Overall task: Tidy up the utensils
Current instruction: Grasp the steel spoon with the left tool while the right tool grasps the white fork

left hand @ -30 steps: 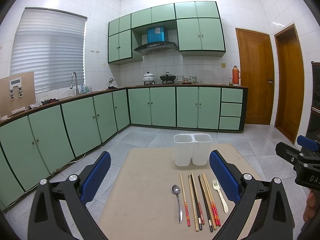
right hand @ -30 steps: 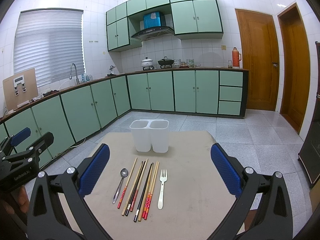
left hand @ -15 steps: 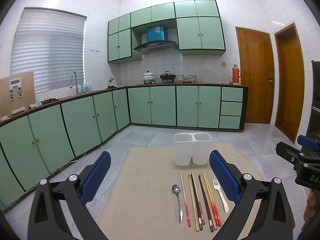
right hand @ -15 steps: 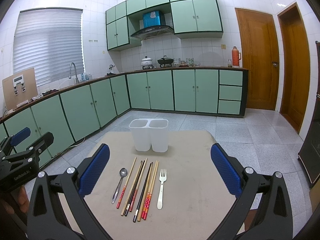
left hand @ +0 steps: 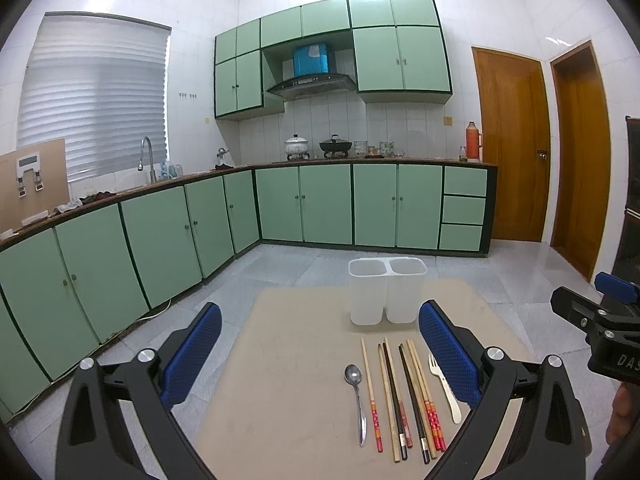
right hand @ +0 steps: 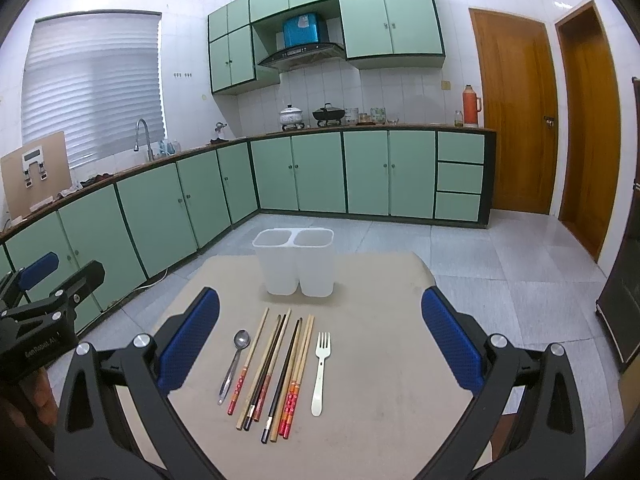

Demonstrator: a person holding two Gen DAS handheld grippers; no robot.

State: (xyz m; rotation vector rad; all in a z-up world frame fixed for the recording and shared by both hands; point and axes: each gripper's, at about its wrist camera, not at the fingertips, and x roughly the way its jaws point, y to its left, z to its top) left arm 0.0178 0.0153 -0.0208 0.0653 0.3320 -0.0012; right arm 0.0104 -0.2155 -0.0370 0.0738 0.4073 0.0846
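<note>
1. Two grippers, left gripper [left hand: 320, 356] and right gripper [right hand: 320, 340], hover with jaws wide apart, empty, over a beige worktop [right hand: 380, 360].
2. Steel spoon [right hand: 236, 360], mixed chopsticks [right hand: 276, 372] and cream fork [right hand: 320, 372] lie side by side, near a white two-compartment holder [right hand: 296, 264].
3. Chopstick count is hard to make out where they overlap.
4. Long axes run toward the holder, spoon bowl and fork tines nearest it.

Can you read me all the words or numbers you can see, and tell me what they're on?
"DA": white letters on the right gripper body, cut off at the left wrist view's edge.
"GenRobot.AI", as best it reads: small white letters on the left gripper body in the right wrist view.
The blue box above the range hood has markings too blurred to read.
</note>
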